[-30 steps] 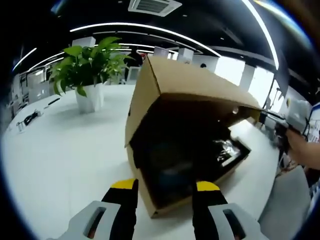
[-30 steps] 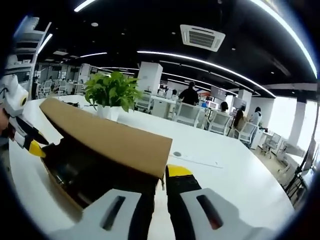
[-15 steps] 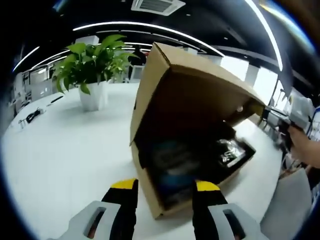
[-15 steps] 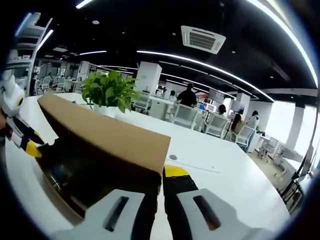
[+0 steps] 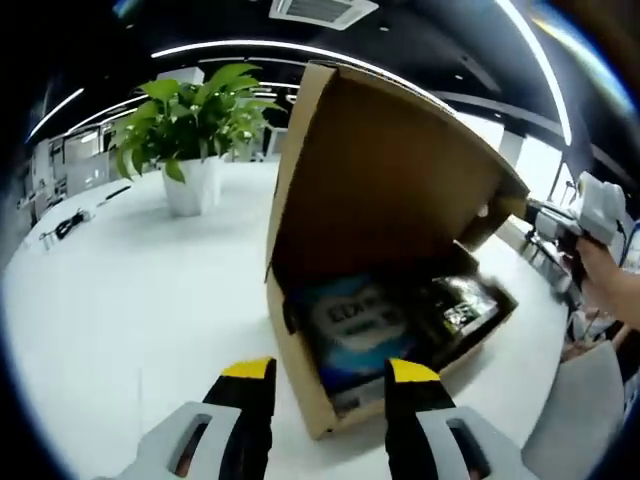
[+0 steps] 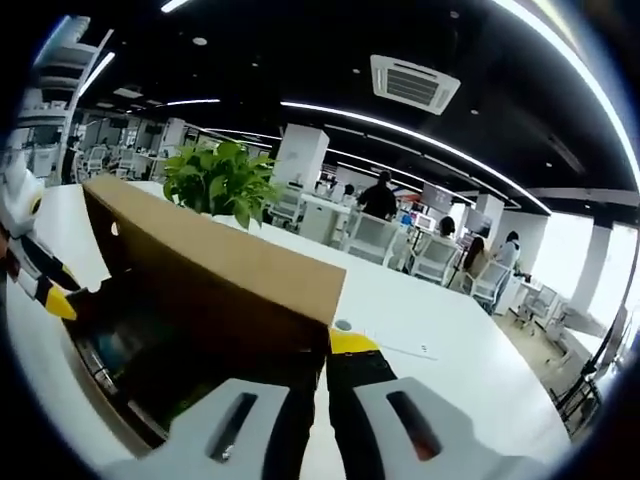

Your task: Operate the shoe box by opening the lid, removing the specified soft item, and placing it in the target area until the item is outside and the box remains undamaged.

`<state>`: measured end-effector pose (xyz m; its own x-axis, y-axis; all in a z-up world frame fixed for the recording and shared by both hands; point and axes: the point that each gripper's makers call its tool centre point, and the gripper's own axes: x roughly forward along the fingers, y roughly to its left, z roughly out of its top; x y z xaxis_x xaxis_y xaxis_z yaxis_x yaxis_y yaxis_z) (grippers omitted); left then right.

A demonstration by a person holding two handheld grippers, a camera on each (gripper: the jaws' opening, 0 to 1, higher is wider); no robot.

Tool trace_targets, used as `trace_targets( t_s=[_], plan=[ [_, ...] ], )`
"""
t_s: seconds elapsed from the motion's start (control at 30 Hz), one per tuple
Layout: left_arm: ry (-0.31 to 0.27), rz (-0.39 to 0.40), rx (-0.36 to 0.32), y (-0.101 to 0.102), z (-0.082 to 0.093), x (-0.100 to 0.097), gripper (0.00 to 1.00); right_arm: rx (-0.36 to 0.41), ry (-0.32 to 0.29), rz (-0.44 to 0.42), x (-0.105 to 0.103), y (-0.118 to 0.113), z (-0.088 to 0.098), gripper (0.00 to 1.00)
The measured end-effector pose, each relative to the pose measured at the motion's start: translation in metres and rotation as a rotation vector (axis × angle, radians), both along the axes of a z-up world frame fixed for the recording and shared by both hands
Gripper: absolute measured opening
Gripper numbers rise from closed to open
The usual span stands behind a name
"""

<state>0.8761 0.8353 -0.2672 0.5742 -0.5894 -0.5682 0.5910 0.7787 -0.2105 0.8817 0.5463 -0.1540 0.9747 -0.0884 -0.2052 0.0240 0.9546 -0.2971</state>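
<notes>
The brown cardboard shoe box (image 5: 296, 372) stands on the white table with its lid (image 5: 390, 180) lifted steeply. Inside lies a blue soft item with white lettering (image 5: 362, 318), and beside it a dark glossy packet (image 5: 462, 304). My left gripper (image 5: 330, 378) is open just in front of the box's near corner, holding nothing. In the right gripper view, my right gripper (image 6: 325, 362) is shut on the free edge of the lid (image 6: 210, 275). The same gripper appears at the lid's far corner (image 5: 560, 222) in the left gripper view. The left gripper's yellow tip (image 6: 48, 298) shows beside the box.
A potted green plant (image 5: 190, 120) stands on the table (image 5: 120, 290) behind and left of the box, and it also appears past the lid (image 6: 222, 180). A person's hand (image 5: 610, 285) is at the right edge. Office chairs and seated people fill the background.
The right gripper has raised the lid higher, from half open to steep. The box's inside, dark before, now shows the blue item.
</notes>
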Motion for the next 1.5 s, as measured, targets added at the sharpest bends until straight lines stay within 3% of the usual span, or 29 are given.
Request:
trace_targets(
  t_s=[0.7,1.5],
  plan=[
    [0.022,0.006,0.015,-0.002,-0.008,0.004,0.43,-0.066,0.001,0.054,0.049,-0.011,0.010,0.01],
    [0.029,0.033,0.032,-0.003,-0.011,0.007,0.39,-0.113,0.022,0.086,0.097,-0.023,0.001,0.03]
  ],
)
